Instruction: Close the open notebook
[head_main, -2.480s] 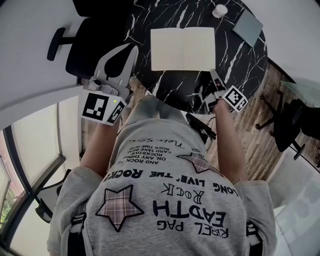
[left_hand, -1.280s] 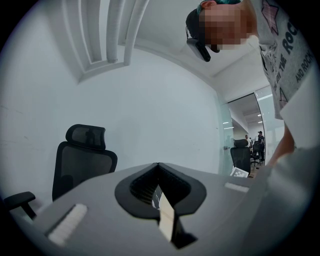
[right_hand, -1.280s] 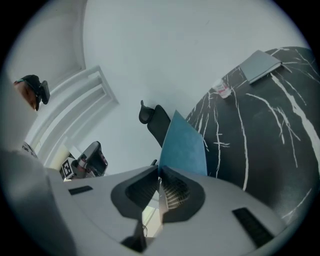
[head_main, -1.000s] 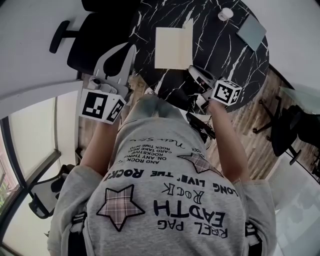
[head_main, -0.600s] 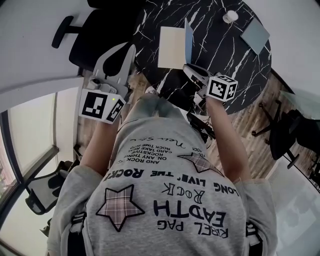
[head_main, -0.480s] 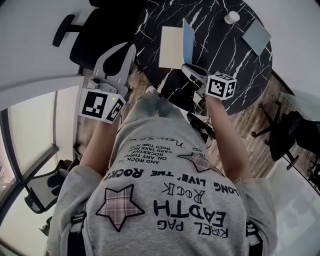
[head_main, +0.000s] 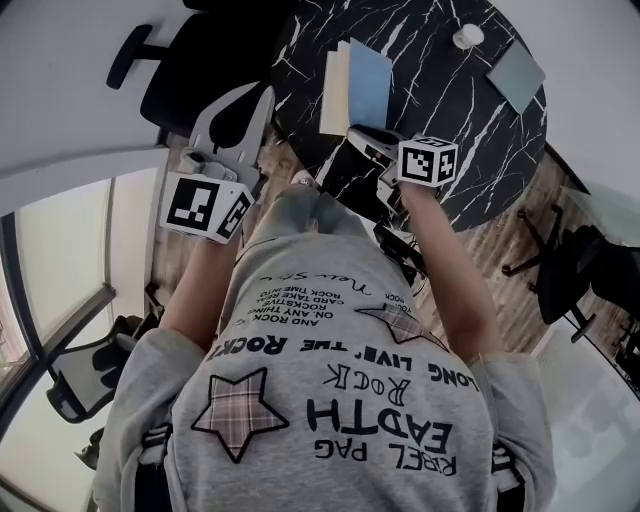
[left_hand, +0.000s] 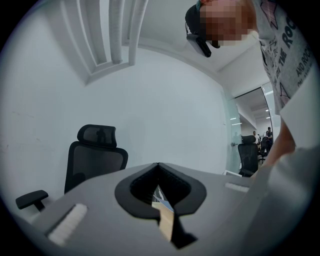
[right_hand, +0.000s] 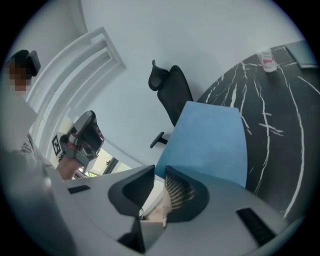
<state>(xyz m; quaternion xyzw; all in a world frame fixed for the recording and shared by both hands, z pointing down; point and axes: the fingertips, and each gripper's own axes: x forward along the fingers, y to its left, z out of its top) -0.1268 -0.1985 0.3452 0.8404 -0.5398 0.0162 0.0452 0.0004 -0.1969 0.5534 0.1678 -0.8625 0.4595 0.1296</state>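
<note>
Two grippers, closing fold: right gripper (right_hand: 156, 170), jaws just parting round blue cover (right_hand: 210, 137); left gripper (left_hand: 158, 165) clenched, empty; next, let cover drop flat onto notebook (head_main: 335, 95).

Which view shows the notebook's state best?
The head view: the notebook lies on the black table, blue cover partly folded over cream pages. The right gripper view shows only the blue cover close up; the left gripper view, barely a sliver.

Head view faces steeply down (right gripper view shares notebook (head_main: 368, 80)).
</note>
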